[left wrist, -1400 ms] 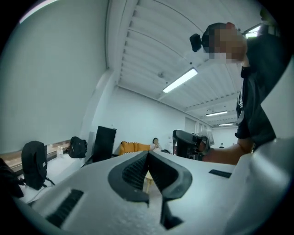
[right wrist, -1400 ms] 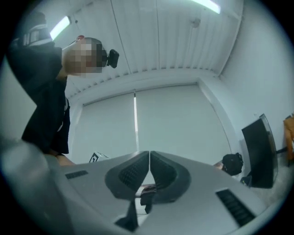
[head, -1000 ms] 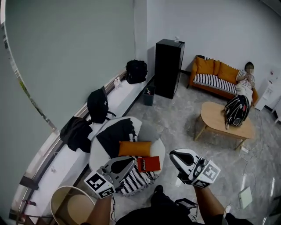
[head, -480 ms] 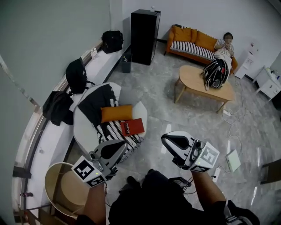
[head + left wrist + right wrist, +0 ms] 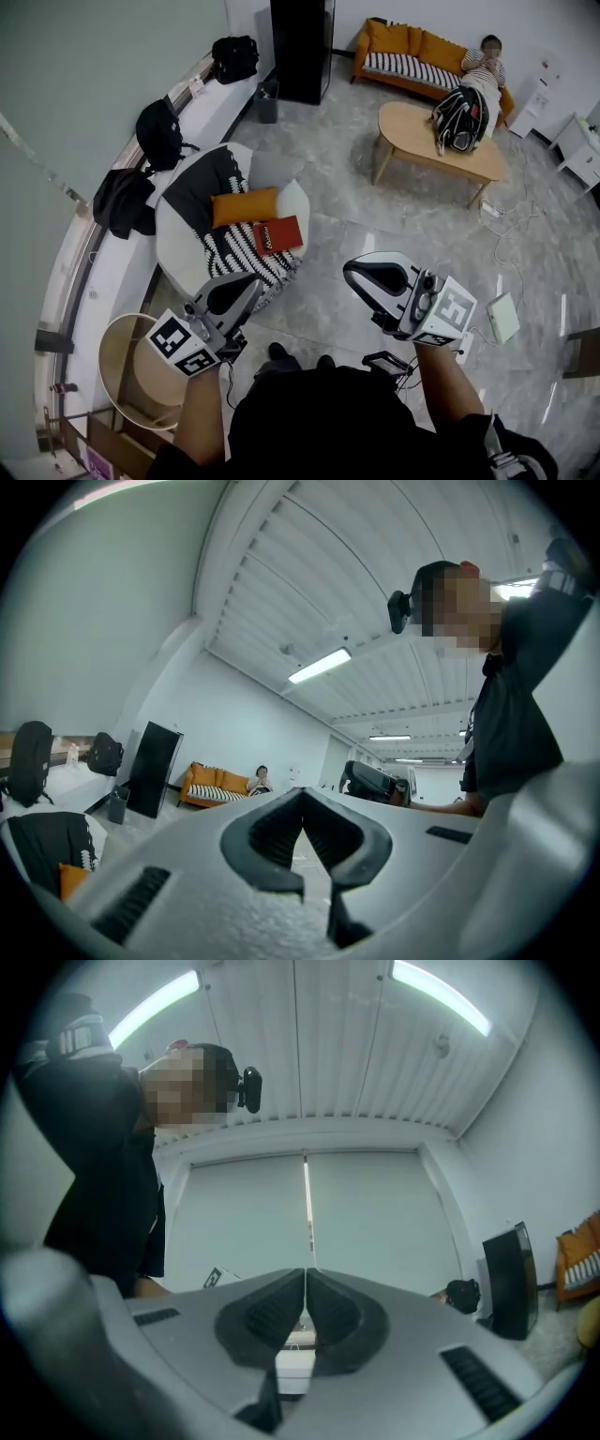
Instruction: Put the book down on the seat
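The flat red rectangular book (image 5: 278,234) with a smooth cover lies face up on the round white tub-shaped seat (image 5: 172,246). It rests partly on a black-and-white striped fabric (image 5: 234,260), just beside a soft orange oblong cushion (image 5: 246,206). A limp black garment (image 5: 202,183) is draped over the seat's back. Neither of my tongs touches the book.

My left gripper (image 5: 251,281), of grey moulded plastic with dark ribbed pads, points toward the seat's near edge, close to it but apart from the book. Its jaws are clenched tip to tip with nothing between them. My bare left forearm (image 5: 202,412) rises from the lower edge of the head view, and the cube with square markers sits at the wrist end.

My right gripper (image 5: 351,274), of the same make, hangs over the glossy grey marbled floor (image 5: 347,187), well apart from the seat. It is angled inward toward the left one. Its jaws are likewise pressed together and empty.

Farther out stand an oval pale wooden table (image 5: 412,141) carrying a black backpack (image 5: 457,120), and an orange sofa (image 5: 412,47) with a person (image 5: 485,73) sitting on it.
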